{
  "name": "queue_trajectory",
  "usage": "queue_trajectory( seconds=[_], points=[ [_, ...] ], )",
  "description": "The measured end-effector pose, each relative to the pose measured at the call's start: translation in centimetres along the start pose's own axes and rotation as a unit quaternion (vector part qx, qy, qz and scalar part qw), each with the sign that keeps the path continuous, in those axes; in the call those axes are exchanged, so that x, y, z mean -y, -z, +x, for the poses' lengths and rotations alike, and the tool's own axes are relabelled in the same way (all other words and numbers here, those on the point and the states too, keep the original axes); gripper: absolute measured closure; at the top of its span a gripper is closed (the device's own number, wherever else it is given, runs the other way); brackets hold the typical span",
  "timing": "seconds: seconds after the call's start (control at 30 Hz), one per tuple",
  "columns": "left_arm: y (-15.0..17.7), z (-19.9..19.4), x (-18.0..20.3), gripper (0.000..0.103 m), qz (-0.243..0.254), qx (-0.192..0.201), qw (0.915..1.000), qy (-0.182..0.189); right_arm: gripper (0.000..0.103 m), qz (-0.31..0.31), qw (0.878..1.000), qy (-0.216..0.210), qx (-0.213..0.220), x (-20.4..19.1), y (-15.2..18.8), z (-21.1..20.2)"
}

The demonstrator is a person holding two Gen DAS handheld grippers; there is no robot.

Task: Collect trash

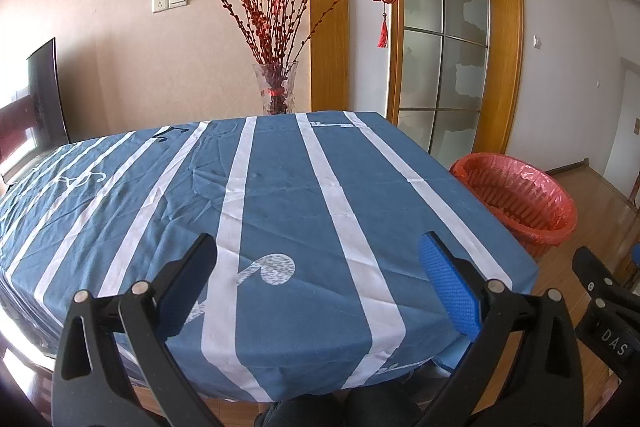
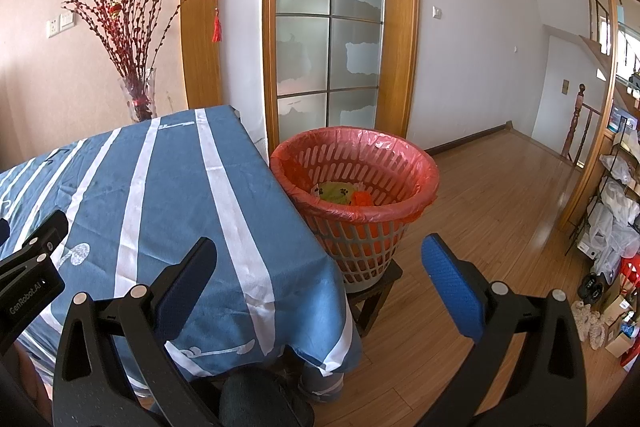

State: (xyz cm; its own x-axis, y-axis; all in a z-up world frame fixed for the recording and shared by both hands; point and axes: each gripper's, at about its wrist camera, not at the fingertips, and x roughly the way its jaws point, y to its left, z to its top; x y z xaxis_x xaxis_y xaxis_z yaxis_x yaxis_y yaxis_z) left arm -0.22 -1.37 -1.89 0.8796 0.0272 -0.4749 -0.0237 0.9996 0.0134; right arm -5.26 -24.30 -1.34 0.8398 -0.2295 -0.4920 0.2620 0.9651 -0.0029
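A slatted waste basket [image 2: 360,211] lined with a red plastic bag stands on a low dark stool [image 2: 378,291] at the table's right edge; green and orange wrappers [image 2: 344,195] lie inside it. In the left wrist view the basket [image 1: 520,203] shows past the table's right side. My left gripper [image 1: 318,267] hovers open over the near edge of the blue striped tablecloth [image 1: 280,195], holding nothing. My right gripper [image 2: 320,267] is open and empty over the table's front right corner, short of the basket. No loose trash shows on the cloth.
A glass vase [image 1: 276,87] of red branches stands behind the table's far edge. A dark screen [image 1: 46,95] leans at the left. A framed glass door [image 2: 328,31] is behind the basket. Shelves with bags and boxes [image 2: 616,211] line the right wall; wood floor [image 2: 492,195] spreads between.
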Motion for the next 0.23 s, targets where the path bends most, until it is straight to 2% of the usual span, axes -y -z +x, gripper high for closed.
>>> queue_trajectory(
  seconds=[0.23],
  points=[
    [0.06,-0.03,-0.02,0.004,0.002,-0.002,1.0000,0.002,0.002,0.000,1.000,0.000,0.000,-0.05,0.02,-0.06]
  ],
)
